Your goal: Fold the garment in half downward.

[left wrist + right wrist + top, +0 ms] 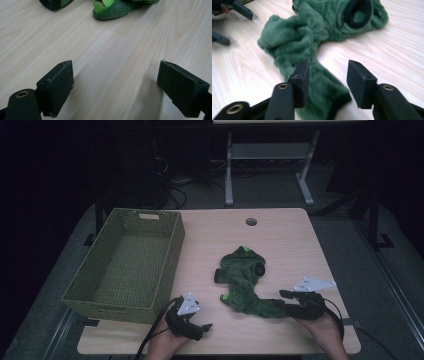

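Green plush garment (245,282) beside the wicker basket (107,302), nothing inside it.
Right gripper (328,77) jaws apart over its sleeve; left gripper (115,87) spread above bare table (295,245).

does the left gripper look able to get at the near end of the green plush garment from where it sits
Probably yes: the left gripper is open, and only bare table lies between it and the green plush garment.

We see our left hand-held gripper (192,320), nearer the basket (125,265), as a black body topped by a grey three-cornered plate, its black cable trailing back; our right hand-held gripper (290,301) matches, with blocky black jaws and brass-ringed screw holes
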